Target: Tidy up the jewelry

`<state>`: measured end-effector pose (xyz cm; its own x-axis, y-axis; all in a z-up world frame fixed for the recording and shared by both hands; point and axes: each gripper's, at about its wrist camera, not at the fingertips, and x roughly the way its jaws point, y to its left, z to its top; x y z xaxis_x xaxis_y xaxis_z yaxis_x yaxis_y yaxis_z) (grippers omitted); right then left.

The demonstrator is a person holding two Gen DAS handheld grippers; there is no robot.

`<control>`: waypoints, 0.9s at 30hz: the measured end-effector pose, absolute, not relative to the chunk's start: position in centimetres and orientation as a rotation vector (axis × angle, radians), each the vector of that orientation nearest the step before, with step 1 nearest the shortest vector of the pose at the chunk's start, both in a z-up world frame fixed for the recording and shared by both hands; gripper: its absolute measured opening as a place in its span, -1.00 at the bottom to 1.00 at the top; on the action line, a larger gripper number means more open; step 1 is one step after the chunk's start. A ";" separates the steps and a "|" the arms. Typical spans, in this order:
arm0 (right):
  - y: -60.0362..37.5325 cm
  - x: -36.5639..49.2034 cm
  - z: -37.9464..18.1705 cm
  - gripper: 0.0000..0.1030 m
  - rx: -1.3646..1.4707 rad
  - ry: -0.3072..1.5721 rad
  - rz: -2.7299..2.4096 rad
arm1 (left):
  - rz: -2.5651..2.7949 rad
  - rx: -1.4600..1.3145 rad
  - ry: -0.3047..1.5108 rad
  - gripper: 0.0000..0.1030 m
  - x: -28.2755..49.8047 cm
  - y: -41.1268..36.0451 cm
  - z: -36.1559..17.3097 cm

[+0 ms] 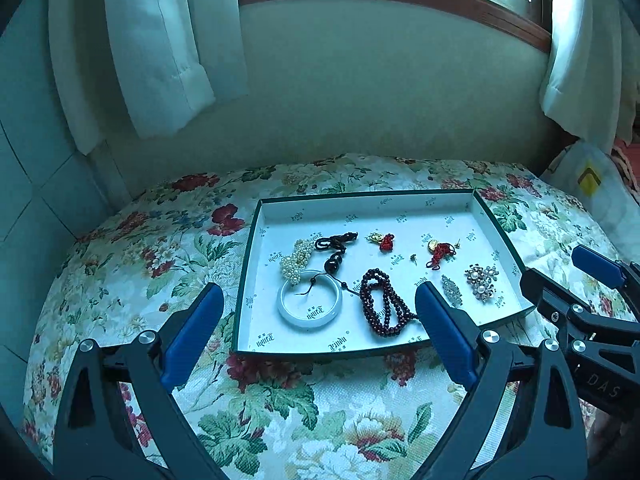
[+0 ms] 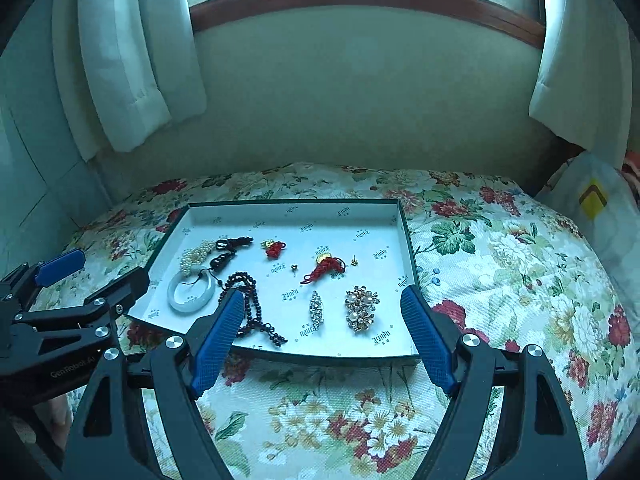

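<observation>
A shallow white tray with a dark green rim (image 1: 256, 236) (image 2: 412, 248) lies on the floral cloth. In it are a white bangle (image 1: 310, 304) (image 2: 191, 292), a pearl cluster (image 1: 297, 258) (image 2: 196, 256), dark red beads (image 1: 382, 304) (image 2: 250, 300), a black cord pendant (image 1: 335, 248) (image 2: 230, 250), two red knot charms (image 1: 386, 242) (image 1: 440, 254) (image 2: 274, 249) (image 2: 324, 270), two crystal brooches (image 1: 452, 290) (image 1: 482, 282) (image 2: 316, 310) (image 2: 361, 308) and small gold studs (image 1: 413, 258) (image 2: 294, 267). My left gripper (image 1: 320, 334) and right gripper (image 2: 322, 332) are open and empty, near the tray's front edge.
The floral cloth (image 1: 312, 408) (image 2: 512, 264) covers the whole surface. A wall with a window and white curtains (image 1: 160, 52) (image 2: 128, 60) stands behind. A white bag with a yellow mark (image 1: 588, 180) (image 2: 592, 200) sits at the far right.
</observation>
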<state>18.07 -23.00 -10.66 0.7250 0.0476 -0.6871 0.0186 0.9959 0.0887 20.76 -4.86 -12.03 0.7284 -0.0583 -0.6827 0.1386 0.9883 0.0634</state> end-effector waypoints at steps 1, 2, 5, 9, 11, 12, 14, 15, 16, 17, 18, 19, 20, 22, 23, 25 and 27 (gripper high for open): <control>-22.8 17.5 -10.1 0.54 0.088 0.749 0.019 | -0.106 0.113 0.738 0.89 20.2 -4.8 -11.6; -22.7 17.0 -9.6 0.54 0.086 0.739 0.022 | -0.105 0.113 0.727 0.94 19.7 -4.7 -11.1; -22.4 15.4 -8.4 0.60 0.085 0.710 0.026 | -0.098 0.107 0.698 0.96 18.0 -4.5 -9.8; -22.2 13.3 -7.1 0.60 0.087 0.687 0.034 | -0.098 0.104 0.677 0.96 15.9 -4.2 -8.3; -22.0 12.2 -6.4 0.60 0.087 0.674 0.042 | -0.093 0.106 0.657 0.96 14.6 -4.0 -7.4; -21.9 11.7 -6.1 0.60 0.084 0.667 0.045 | -0.092 0.105 0.646 0.96 14.0 -4.0 -7.0; -21.7 10.9 -5.5 0.60 0.077 0.654 0.050 | -0.094 0.102 0.631 0.96 12.8 -3.8 -6.4; -21.6 10.4 -5.1 0.60 0.074 0.647 0.052 | -0.093 0.101 0.625 0.96 12.2 -3.7 -6.0; -21.5 9.9 -4.8 0.60 0.074 0.640 0.053 | -0.087 0.102 0.620 0.96 11.7 -3.7 -5.7; -21.4 9.4 -4.5 0.60 0.075 0.633 0.056 | -0.084 0.102 0.615 0.96 11.1 -3.6 -5.4; -21.3 8.9 -4.1 0.60 0.078 0.626 0.060 | -0.081 0.101 0.609 0.96 10.6 -3.5 -5.1; -21.3 8.4 -3.8 0.60 0.081 0.619 0.063 | -0.079 0.100 0.603 0.96 10.1 -3.3 -4.8; -21.2 8.0 -3.4 0.60 0.081 0.612 0.065 | -0.077 0.101 0.597 0.96 9.5 -3.2 -4.5; -20.8 7.0 -2.8 0.61 0.076 0.598 0.068 | -0.072 0.105 0.580 0.96 8.5 -3.0 -3.9; -20.6 6.7 -2.5 0.61 0.072 0.591 0.070 | -0.070 0.106 0.572 0.96 8.1 -2.9 -3.6; -20.2 5.8 -2.0 0.61 0.064 0.576 0.072 | -0.062 0.104 0.560 0.96 7.1 -2.7 -3.1; -19.9 5.0 -1.5 0.61 0.058 0.563 0.076 | -0.057 0.101 0.547 0.96 6.2 -2.5 -2.6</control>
